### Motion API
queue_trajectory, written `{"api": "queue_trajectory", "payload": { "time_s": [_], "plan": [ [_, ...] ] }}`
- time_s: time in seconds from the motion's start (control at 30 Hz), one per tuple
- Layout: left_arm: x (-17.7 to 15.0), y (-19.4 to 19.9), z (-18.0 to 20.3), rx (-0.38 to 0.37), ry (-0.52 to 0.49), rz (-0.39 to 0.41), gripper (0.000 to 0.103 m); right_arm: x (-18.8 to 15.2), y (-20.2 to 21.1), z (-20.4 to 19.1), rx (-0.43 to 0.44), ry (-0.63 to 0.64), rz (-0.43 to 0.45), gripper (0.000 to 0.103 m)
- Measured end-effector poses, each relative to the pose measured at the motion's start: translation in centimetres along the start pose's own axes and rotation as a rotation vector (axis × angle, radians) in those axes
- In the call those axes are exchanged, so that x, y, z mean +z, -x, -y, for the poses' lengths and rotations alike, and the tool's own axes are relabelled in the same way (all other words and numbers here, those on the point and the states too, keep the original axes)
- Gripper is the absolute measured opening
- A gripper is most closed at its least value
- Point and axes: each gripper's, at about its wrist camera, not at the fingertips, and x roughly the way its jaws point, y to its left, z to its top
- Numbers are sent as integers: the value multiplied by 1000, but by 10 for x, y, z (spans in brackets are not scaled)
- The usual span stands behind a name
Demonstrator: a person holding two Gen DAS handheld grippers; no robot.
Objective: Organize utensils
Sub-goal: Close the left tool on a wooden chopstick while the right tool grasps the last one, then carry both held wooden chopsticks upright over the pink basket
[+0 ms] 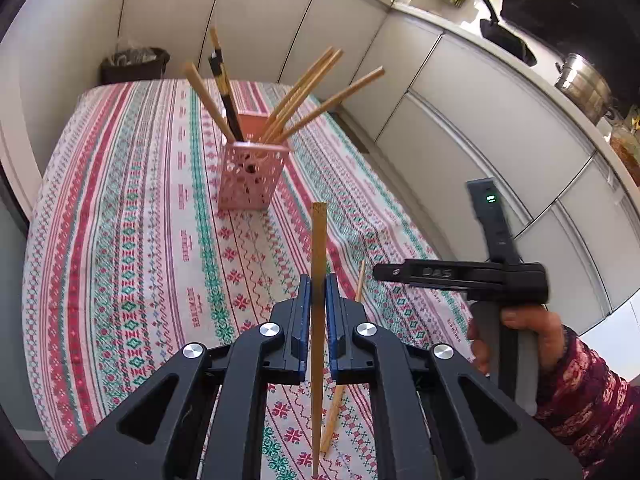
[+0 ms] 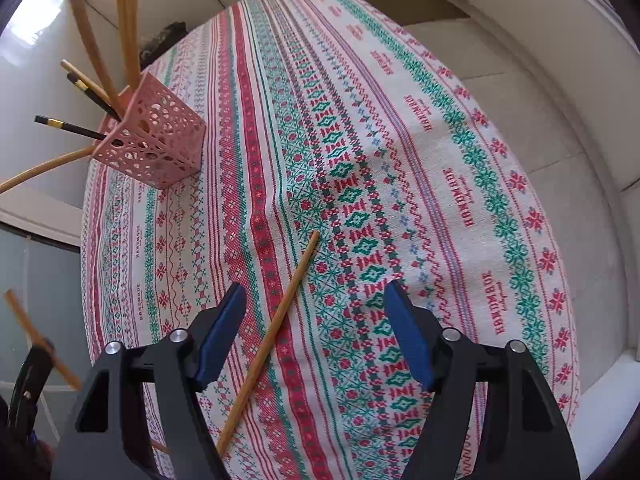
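Observation:
My left gripper (image 1: 319, 288) is shut on a wooden chopstick (image 1: 319, 240), which stands upright between the blue pads above the patterned tablecloth (image 1: 132, 240). A pink perforated holder (image 1: 252, 176) stands further back with several wooden and black chopsticks in it. Another wooden chopstick (image 2: 276, 328) lies loose on the cloth. My right gripper (image 2: 316, 288) hangs over it, open, with the stick between its fingers but nearer the left pad, untouched. The holder (image 2: 156, 144) shows at the upper left in the right wrist view. The left gripper (image 2: 32, 360) with its stick appears at the lower left edge.
White cabinet fronts (image 1: 460, 120) run along the right of the table, close to its edge. On the counter above are a black pan (image 1: 508, 40) and a steel pot (image 1: 584, 84). A black bin (image 1: 134, 64) stands behind the table's far corner.

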Motion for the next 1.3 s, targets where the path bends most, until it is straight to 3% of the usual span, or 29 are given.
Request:
{"api": "queue_trajectory", "payload": {
  "time_s": [0.1,0.17,0.23,0.3,0.37,0.43,0.6,1.03,1.3],
  "plan": [
    [2,19,-3,3,-14,63,6,8,-13,-10,-83,-7,-22,58],
    [3,26,-6,0,0,89,6,10,-22,-15,-114,-6,-55,45],
    [4,36,-7,-18,5,118,6,12,-30,-20,-144,-8,-70,41],
    [5,44,-6,-29,7,147,6,13,-34,-29,-195,10,-47,36],
    [4,52,-2,-38,3,165,6,13,-37,-39,-250,36,-21,16],
    [3,51,-2,-43,-2,172,6,10,-40,-49,-280,77,9,11],
    [3,57,-2,-40,-1,189,6,-1,-36,-49,-151,67,36,5],
    [0,58,12,-26,-36,221,6,-41,78,-12,110,102,385,5],
    [1,53,21,-15,-54,228,6,-57,128,-33,196,173,519,5]
  ]
}}
